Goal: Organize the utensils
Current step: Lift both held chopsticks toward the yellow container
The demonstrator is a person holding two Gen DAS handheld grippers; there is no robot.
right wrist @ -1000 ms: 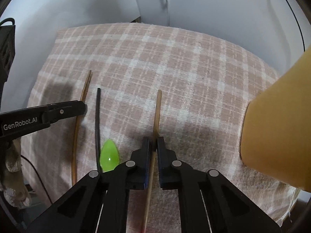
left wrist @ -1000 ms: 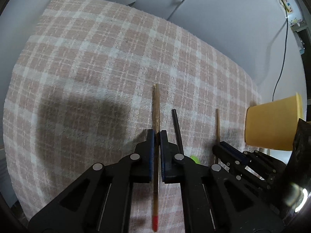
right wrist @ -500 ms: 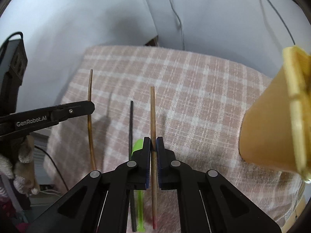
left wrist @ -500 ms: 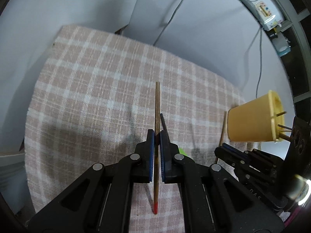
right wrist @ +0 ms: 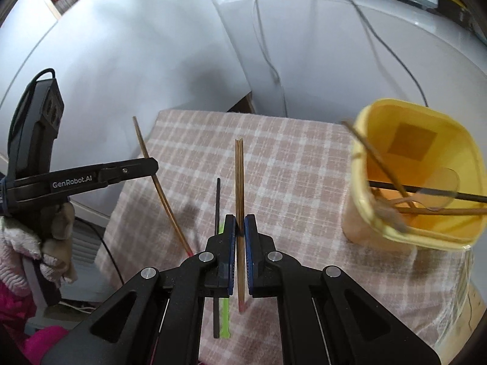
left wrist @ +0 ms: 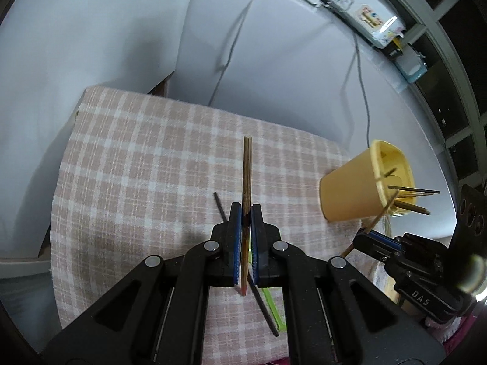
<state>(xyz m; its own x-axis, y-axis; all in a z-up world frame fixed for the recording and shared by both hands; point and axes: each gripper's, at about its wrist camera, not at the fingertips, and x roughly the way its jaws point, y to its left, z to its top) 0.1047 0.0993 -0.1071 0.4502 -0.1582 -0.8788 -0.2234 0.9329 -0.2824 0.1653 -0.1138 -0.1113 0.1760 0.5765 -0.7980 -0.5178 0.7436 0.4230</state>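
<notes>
My left gripper [left wrist: 246,208] is shut on a wooden chopstick [left wrist: 247,167] with a red tip, held well above the checked cloth [left wrist: 137,167]. My right gripper [right wrist: 240,223] is shut on a second red-tipped wooden chopstick [right wrist: 239,176]. The yellow cup [right wrist: 362,158] stands to its right, with several chopsticks leaning inside. In the right wrist view the left gripper [right wrist: 152,164] comes in from the left with its chopstick [right wrist: 158,182]. A black chopstick [right wrist: 218,200] and a green utensil [right wrist: 224,313] lie on the cloth below.
The cloth covers a small table with white walls behind. White and grey cables [left wrist: 231,45] hang down from a ledge with a power strip and boxes. A gloved hand [right wrist: 51,228] holds the left gripper. The yellow cup [left wrist: 350,191] stands near the cloth's right edge.
Both grippers have risen off the cloth, each carrying its chopstick. The cup's open top has come into view. The black chopstick and green utensil stay on the cloth.
</notes>
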